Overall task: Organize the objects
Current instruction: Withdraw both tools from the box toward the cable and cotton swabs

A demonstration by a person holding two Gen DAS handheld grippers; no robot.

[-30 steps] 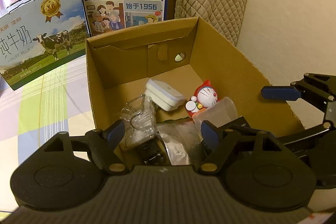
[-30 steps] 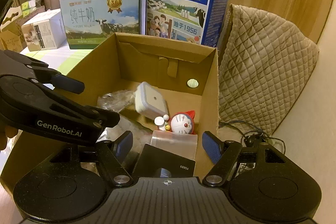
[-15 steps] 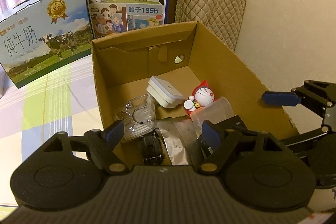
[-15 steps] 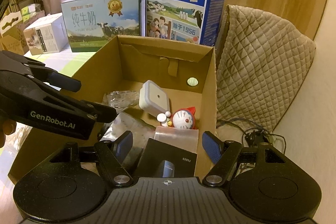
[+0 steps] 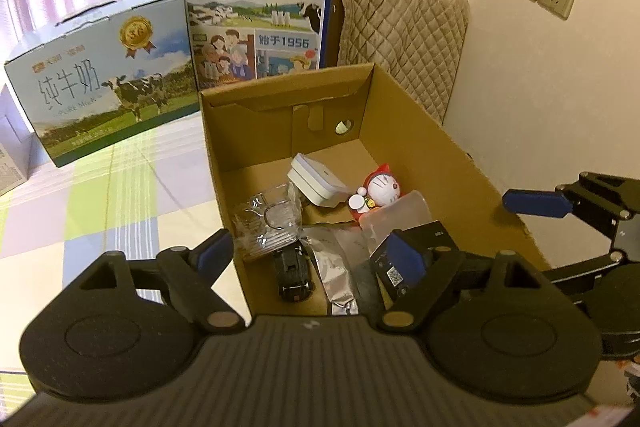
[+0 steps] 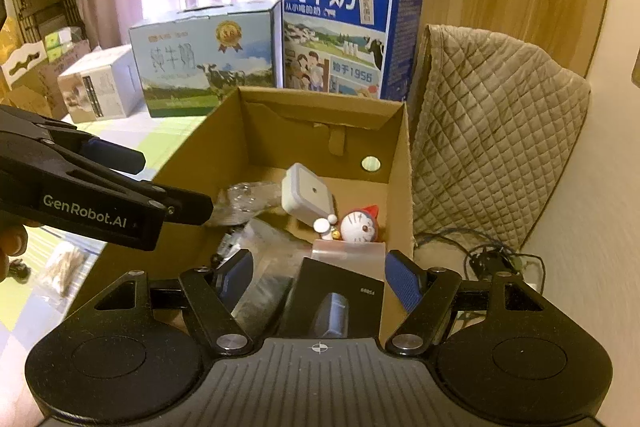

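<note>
With the left gripper (image 5: 308, 254) and the right gripper (image 6: 319, 277) both wide open and empty over the brown cardboard box (image 5: 420, 131), we judge the clear ribbed glass cup (image 5: 269, 225) inside fragile, slippery, perhaps best taken at its rim.

Over the last second the left gripper (image 5: 308, 251) has drawn back and shifted left of the cardboard box (image 5: 440, 147); the black toy car (image 5: 294, 273) now shows whole. The right gripper (image 6: 320, 277) has backed away slightly. Both stay spread, empty.
</note>
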